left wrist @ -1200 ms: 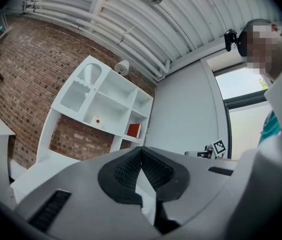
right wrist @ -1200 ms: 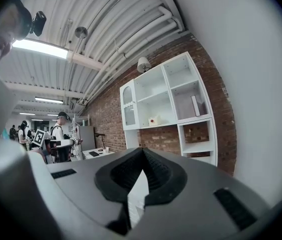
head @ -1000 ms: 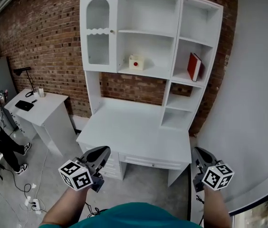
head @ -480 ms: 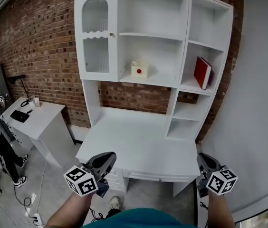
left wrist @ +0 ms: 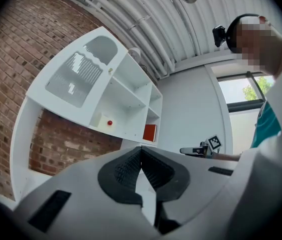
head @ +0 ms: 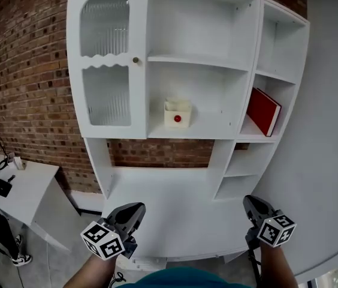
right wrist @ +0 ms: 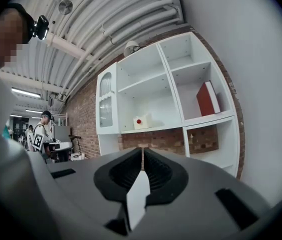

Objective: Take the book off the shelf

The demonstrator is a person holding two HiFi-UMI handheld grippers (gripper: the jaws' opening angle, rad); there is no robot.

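Note:
A red book leans tilted in the right-hand column of the white shelf unit, on its middle shelf; it also shows as the red book in the right gripper view and small as the red book in the left gripper view. My left gripper is held low at the lower left, well short of the shelves, jaws shut and empty. My right gripper is low at the lower right, below the book's column, also shut with nothing in it.
A small cream box with a red dot sits on the middle shelf. A glass cabinet door closes the left column. The white desk top lies beneath the shelves. A side table stands at the left by the brick wall.
The shelf unit has grown larger and shifted in view as I came closer to the desk. Both grippers stayed low and shut.

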